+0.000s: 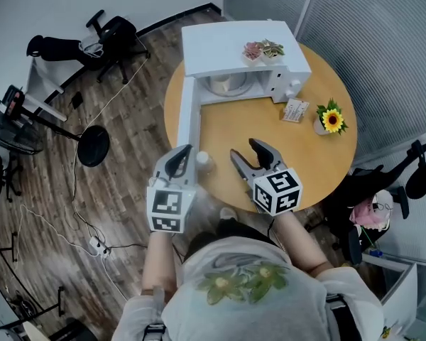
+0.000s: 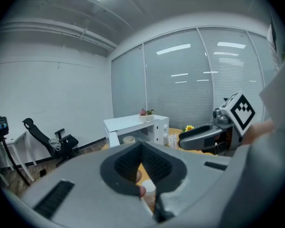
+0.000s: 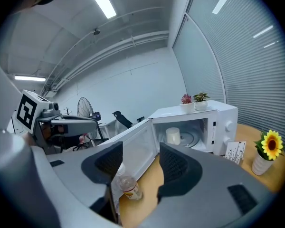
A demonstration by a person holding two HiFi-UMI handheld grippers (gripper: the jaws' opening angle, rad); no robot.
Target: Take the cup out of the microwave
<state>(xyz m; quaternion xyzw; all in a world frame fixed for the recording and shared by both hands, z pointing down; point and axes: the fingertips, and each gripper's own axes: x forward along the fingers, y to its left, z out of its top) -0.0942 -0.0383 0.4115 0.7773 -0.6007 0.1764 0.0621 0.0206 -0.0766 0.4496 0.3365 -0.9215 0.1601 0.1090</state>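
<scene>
**Cup in the open microwave, both grippers short of it**

Cup (image 3: 173, 136): white, upright on the turntable inside the microwave (image 1: 220, 45), left of centre in the cavity. The door (image 1: 188, 116) is swung fully out toward the person.

Left gripper (image 1: 186, 151): tongs pressed together at the tips, nothing between them. It hangs over the table (image 1: 270, 141) edge near the door's free end.

Right gripper (image 1: 244, 148): tongs spread, empty, over the table and well apart from the microwave, pointing at its opening.

In the way: a small clear bottle (image 1: 204, 162) stands between the grippers, just beside the left one and close to the door.

Around:
- two small potted plants (image 1: 263, 50) on the microwave top
- a card (image 1: 295, 110) in front of the microwave's right end
- a sunflower (image 1: 331, 118) in a white pot, right of the card
- on the floor, a fan (image 1: 7, 130) and an office chair (image 1: 117, 34)

Writing: bottle label has a red band, and the card has dark print — both too small to read.
</scene>
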